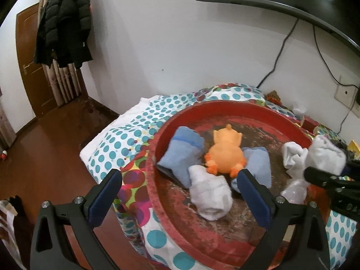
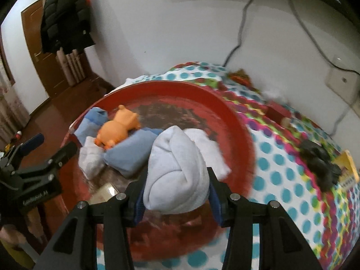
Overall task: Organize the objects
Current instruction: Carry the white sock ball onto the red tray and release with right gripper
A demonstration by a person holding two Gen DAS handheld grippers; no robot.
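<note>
A round red tray lies on a bed with a dotted cover. In it are two rolled blue socks, an orange toy animal and a white sock roll. My left gripper hangs open over the tray's near left side, with the white roll and the toy between and beyond its fingers and nothing gripped. My right gripper is shut on a white sock bundle above the red tray. Another white sock lies behind the bundle. The left gripper shows at the left edge.
Right of the tray on the bed lie a black object, a yellow book and a red box. A shiny wrapped item sits in the tray. Cables hang down the wall; a dark jacket hangs by the door.
</note>
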